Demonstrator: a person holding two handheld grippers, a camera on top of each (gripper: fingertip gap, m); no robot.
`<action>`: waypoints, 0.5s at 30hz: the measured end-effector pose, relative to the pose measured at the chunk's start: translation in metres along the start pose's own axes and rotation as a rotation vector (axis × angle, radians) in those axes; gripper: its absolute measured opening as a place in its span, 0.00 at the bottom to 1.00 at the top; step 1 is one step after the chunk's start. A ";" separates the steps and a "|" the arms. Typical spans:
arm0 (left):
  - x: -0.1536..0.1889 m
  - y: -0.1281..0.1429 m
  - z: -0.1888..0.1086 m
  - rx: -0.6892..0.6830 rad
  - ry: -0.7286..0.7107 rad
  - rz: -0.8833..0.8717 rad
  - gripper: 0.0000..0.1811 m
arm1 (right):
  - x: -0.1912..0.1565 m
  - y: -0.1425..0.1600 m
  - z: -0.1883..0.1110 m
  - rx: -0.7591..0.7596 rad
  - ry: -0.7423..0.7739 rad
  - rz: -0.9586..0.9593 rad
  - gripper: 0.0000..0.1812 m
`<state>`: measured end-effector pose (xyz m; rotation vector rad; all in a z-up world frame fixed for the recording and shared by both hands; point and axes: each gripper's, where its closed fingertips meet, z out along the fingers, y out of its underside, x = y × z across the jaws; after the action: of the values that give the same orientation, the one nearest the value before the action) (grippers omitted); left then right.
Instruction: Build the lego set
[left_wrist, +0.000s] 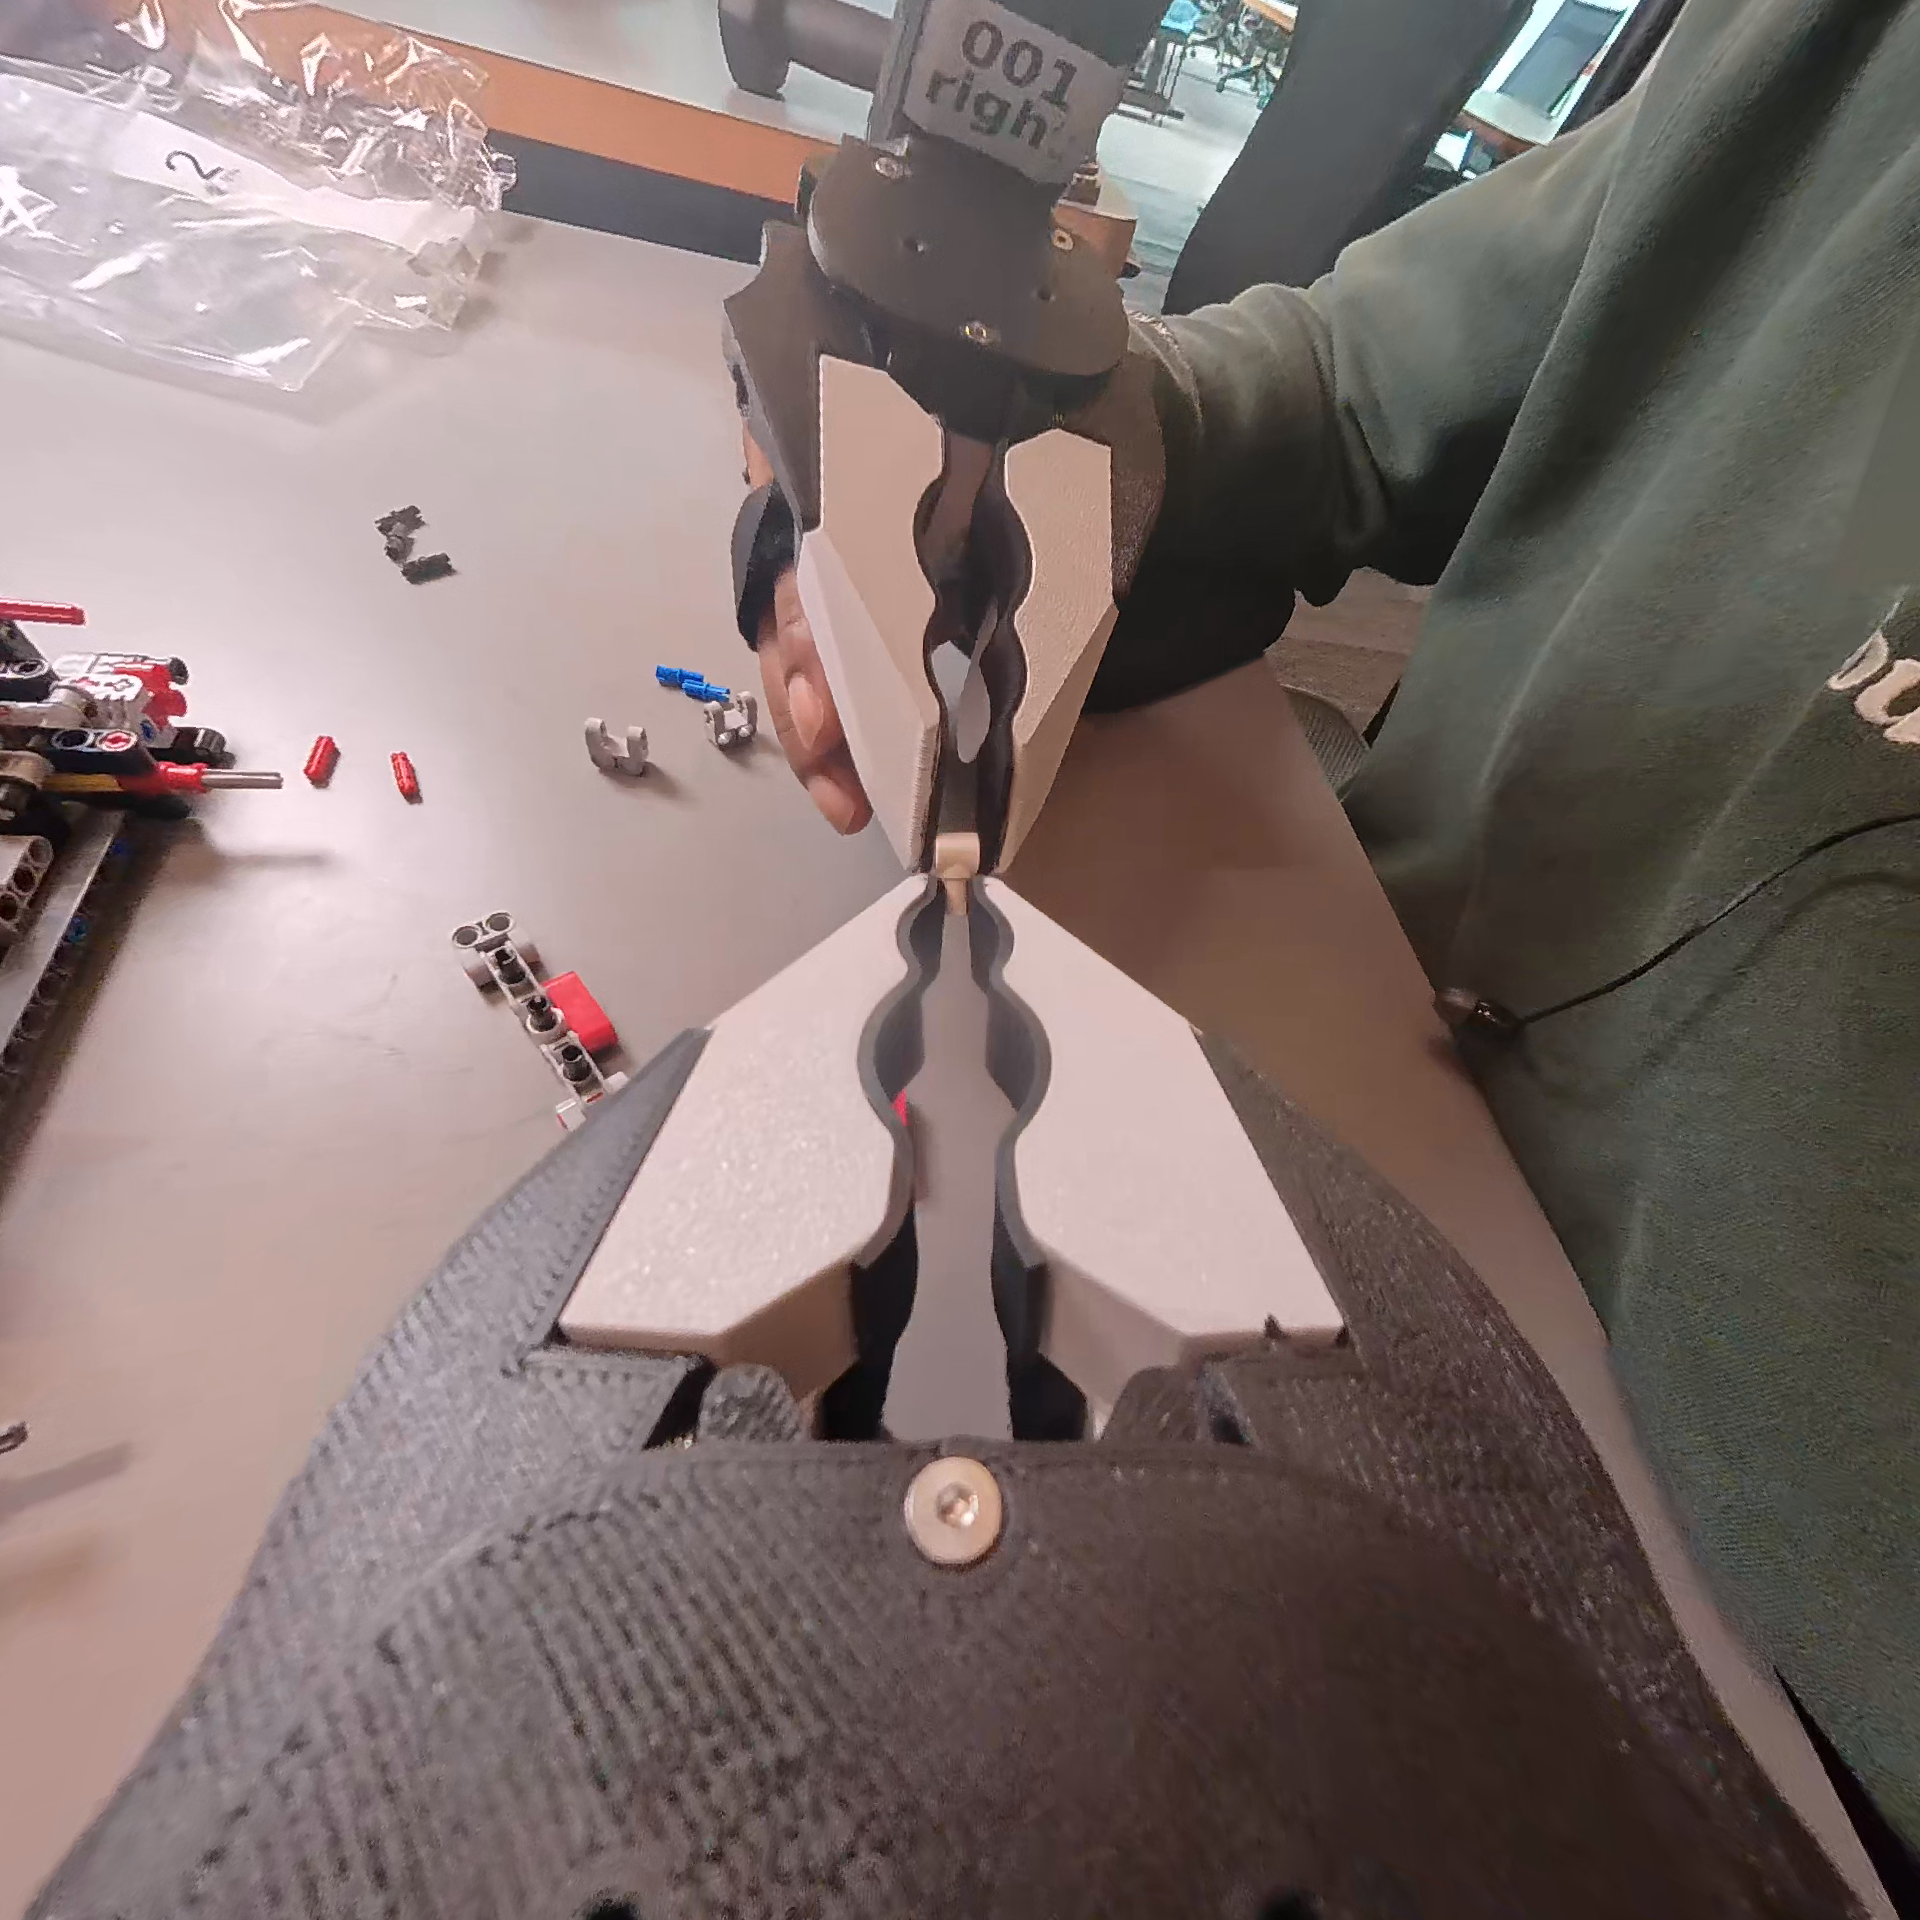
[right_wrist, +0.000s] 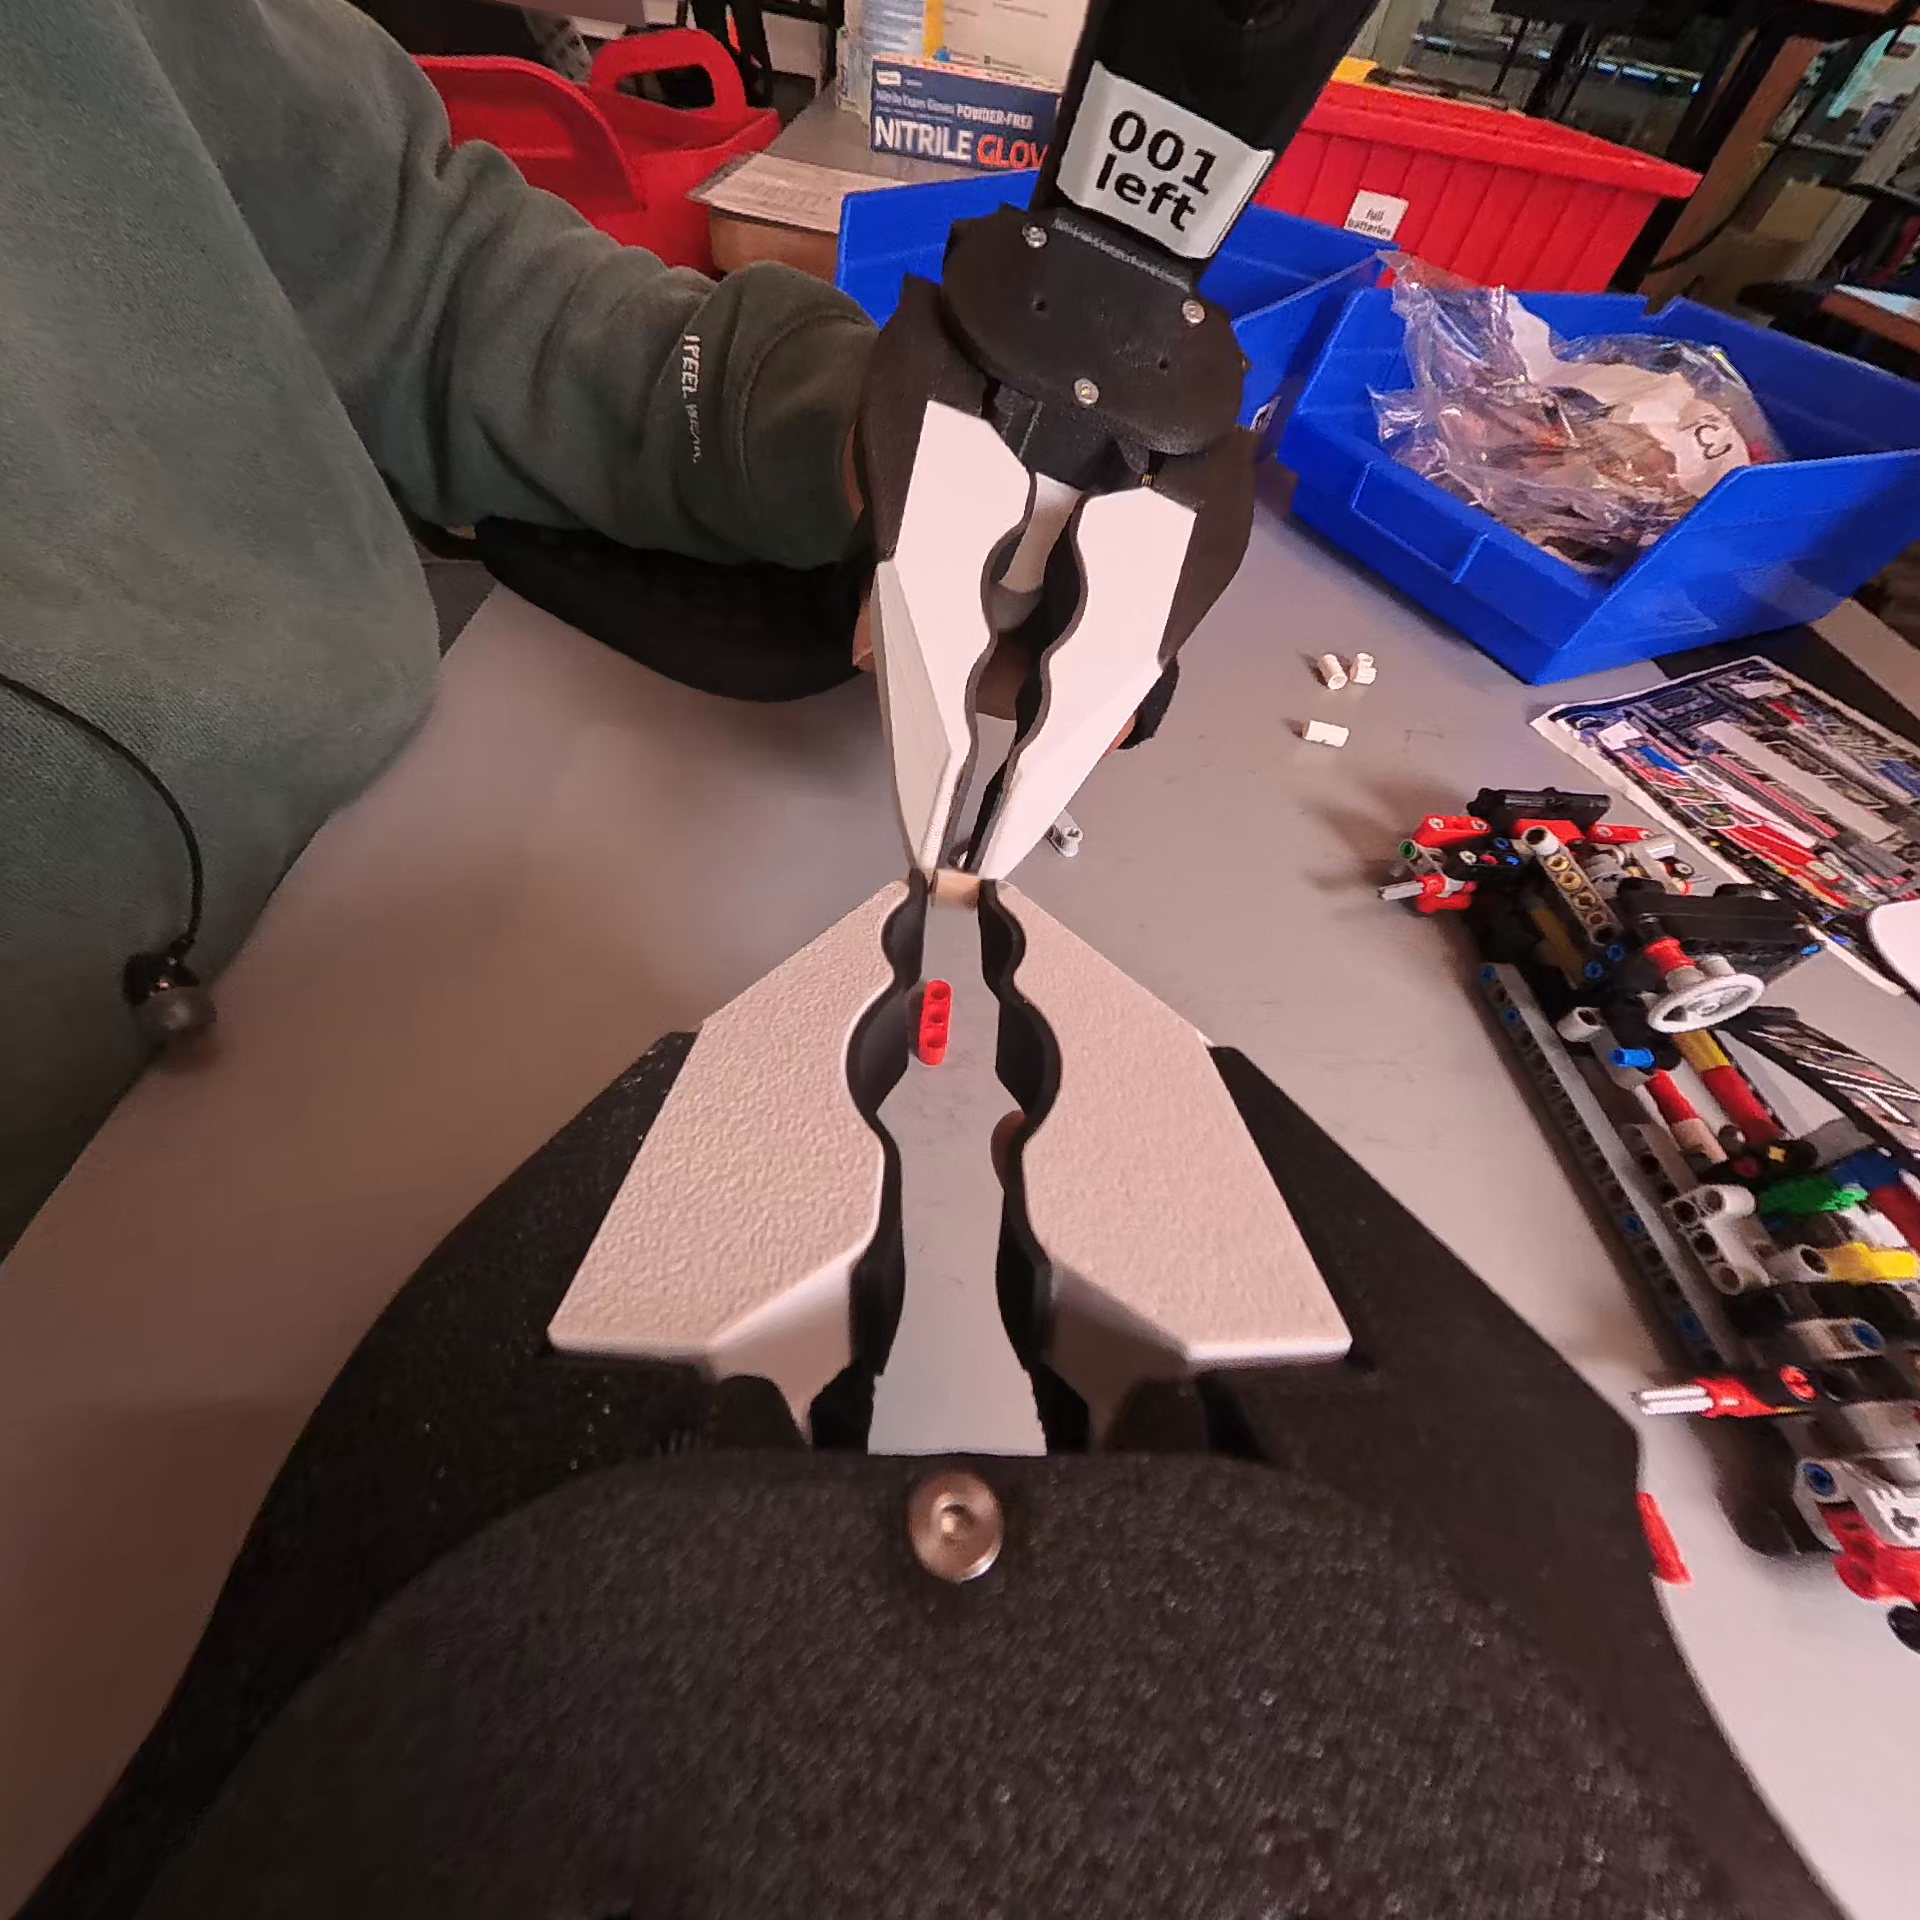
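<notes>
My two grippers meet tip to tip above the table. A small tan pin (left_wrist: 954, 860) sits between them. My left gripper (left_wrist: 954, 896) is shut on its narrow end. The right gripper (left_wrist: 954, 844), coming down from the top of the left wrist view, is shut on the wider end. In the right wrist view my right gripper (right_wrist: 954, 896) pinches the tan pin (right_wrist: 954, 889), and the left gripper (right_wrist: 961, 860) meets it from above. The partly built Lego car (right_wrist: 1662, 1039) lies at the right, and it also shows in the left wrist view (left_wrist: 94, 717).
Loose parts lie on the table: red pins (left_wrist: 322, 758), grey connectors (left_wrist: 615, 746), blue pins (left_wrist: 691, 683), a grey beam assembly (left_wrist: 535, 1003), a red beam (right_wrist: 933, 1023), white pieces (right_wrist: 1340, 673). Blue bins (right_wrist: 1558, 592), an instruction booklet (right_wrist: 1766, 769) and plastic bags (left_wrist: 208, 208) stand around. A person's green sleeve (left_wrist: 1455, 416) is close. The tips of both grippers are at nearly the same place.
</notes>
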<state>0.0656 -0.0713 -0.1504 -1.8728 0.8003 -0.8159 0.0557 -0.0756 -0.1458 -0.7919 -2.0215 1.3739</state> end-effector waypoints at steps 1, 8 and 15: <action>0.000 0.002 0.001 -0.009 -0.004 0.005 0.01 | 0.000 -0.001 0.000 0.008 -0.002 0.007 0.04; -0.001 0.004 0.001 -0.023 -0.021 0.030 0.01 | 0.001 0.002 0.001 -0.016 -0.008 0.032 0.03; -0.017 0.061 -0.003 -0.330 -0.127 0.128 0.14 | 0.002 0.030 0.008 -0.185 0.000 0.058 0.03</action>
<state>0.0417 -0.0821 -0.2077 -2.1120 1.0098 -0.5004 0.0527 -0.0699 -0.1760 -0.9367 -2.1637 1.2304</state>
